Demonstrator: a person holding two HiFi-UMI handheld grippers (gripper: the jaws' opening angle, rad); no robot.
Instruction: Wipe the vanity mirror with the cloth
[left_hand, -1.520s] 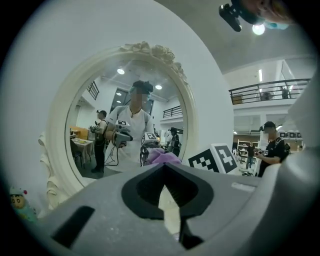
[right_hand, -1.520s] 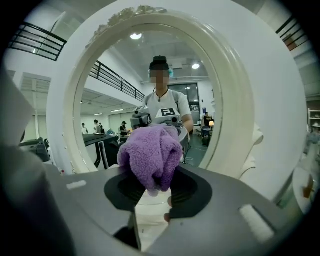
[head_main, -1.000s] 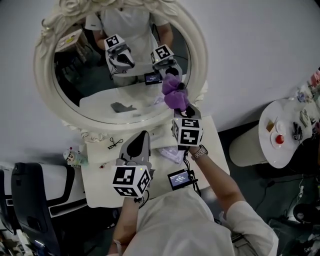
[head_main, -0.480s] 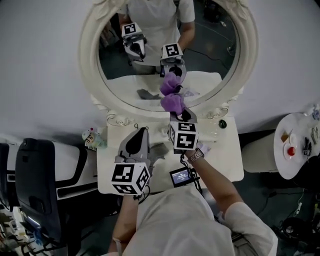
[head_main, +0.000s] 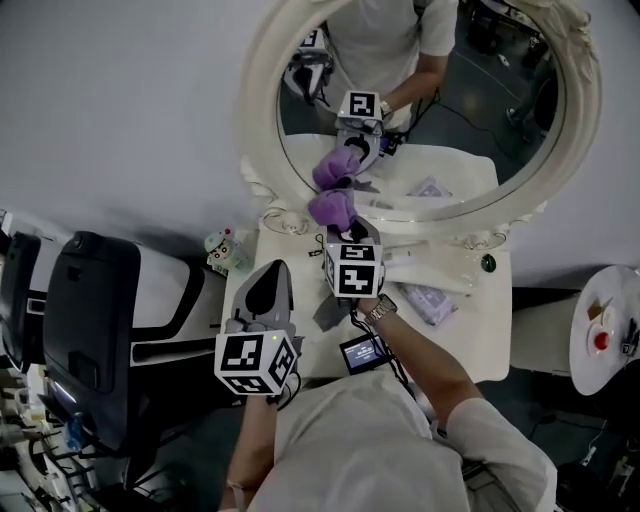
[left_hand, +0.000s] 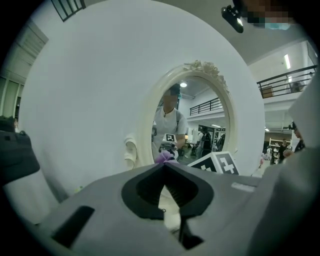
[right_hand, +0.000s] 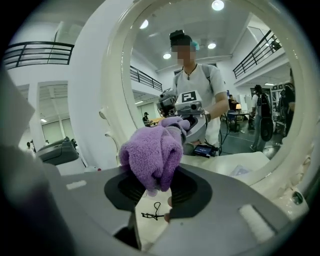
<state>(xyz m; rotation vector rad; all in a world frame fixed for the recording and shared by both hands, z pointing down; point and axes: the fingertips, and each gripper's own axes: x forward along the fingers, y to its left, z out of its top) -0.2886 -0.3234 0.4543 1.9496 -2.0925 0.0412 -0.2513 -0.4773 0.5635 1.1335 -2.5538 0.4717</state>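
Note:
The oval vanity mirror (head_main: 262, 110) in its ornate white frame stands at the back of the white table (head_main: 480, 345). My right gripper (head_main: 345, 230) is shut on a purple fluffy cloth (head_main: 332, 209), held against the lower left of the glass, where it meets its own reflection (head_main: 338, 167). In the right gripper view the cloth (right_hand: 152, 152) bulges out of the right gripper (right_hand: 159, 189) in front of the glass. My left gripper (head_main: 274, 268) hovers over the table's left edge, jaws closed on nothing. In the left gripper view the left gripper (left_hand: 164, 169) points toward the mirror (left_hand: 192, 115).
A black chair (head_main: 90, 330) stands left of the table. On the table lie a small figurine (head_main: 222, 248), a white tube (head_main: 432, 263), a packet (head_main: 430, 300) and an eyelash curler (right_hand: 152, 215). A round side table (head_main: 603, 342) is at the far right.
The right gripper has carried the cloth leftward across the lower part of the glass, from the right side to the left. The left gripper has stayed low over the table.

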